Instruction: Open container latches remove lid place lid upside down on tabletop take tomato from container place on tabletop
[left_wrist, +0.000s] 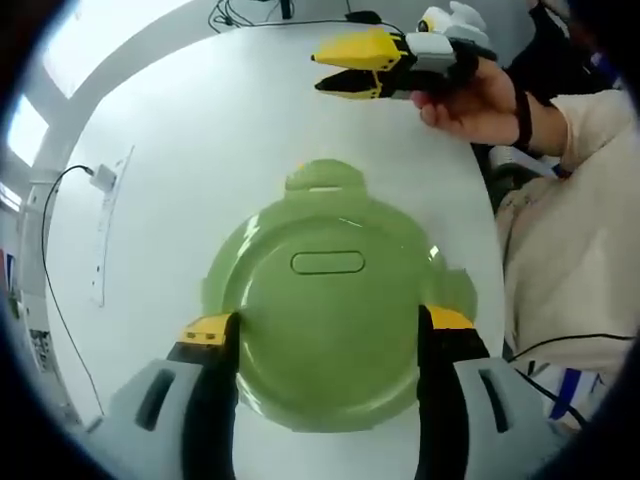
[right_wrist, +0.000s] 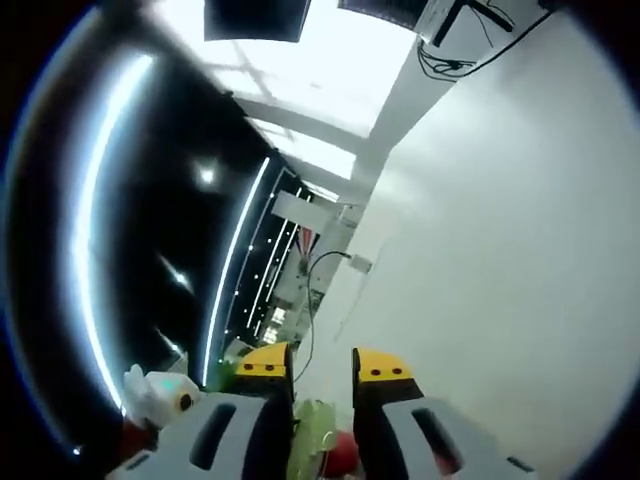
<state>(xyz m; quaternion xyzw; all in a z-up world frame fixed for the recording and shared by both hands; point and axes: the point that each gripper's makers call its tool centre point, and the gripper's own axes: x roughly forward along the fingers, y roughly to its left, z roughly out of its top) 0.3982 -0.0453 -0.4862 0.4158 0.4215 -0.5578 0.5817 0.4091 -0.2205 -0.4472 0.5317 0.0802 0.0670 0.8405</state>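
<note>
A round green lid (left_wrist: 325, 320) lies flat on the white tabletop (left_wrist: 200, 150), with a latch tab (left_wrist: 325, 178) at its far edge and another (left_wrist: 455, 290) at its right. My left gripper (left_wrist: 328, 324) hovers over the lid, jaws wide open, and their tips overlap its left and right edges. Whatever lies under the lid is hidden. A hand holds my right gripper (left_wrist: 318, 73) above the far side of the table, well away from the lid. Its jaws are a little apart and hold nothing. In the right gripper view, that gripper (right_wrist: 322, 363) points along the bare tabletop (right_wrist: 520, 250).
A person in a light top (left_wrist: 580, 220) sits at the table's right edge. A white adapter with a black cable (left_wrist: 103, 178) lies near the left edge, and more cables (left_wrist: 250, 15) lie at the far end. Dark windows and ceiling lights (right_wrist: 150, 250) are beyond the table.
</note>
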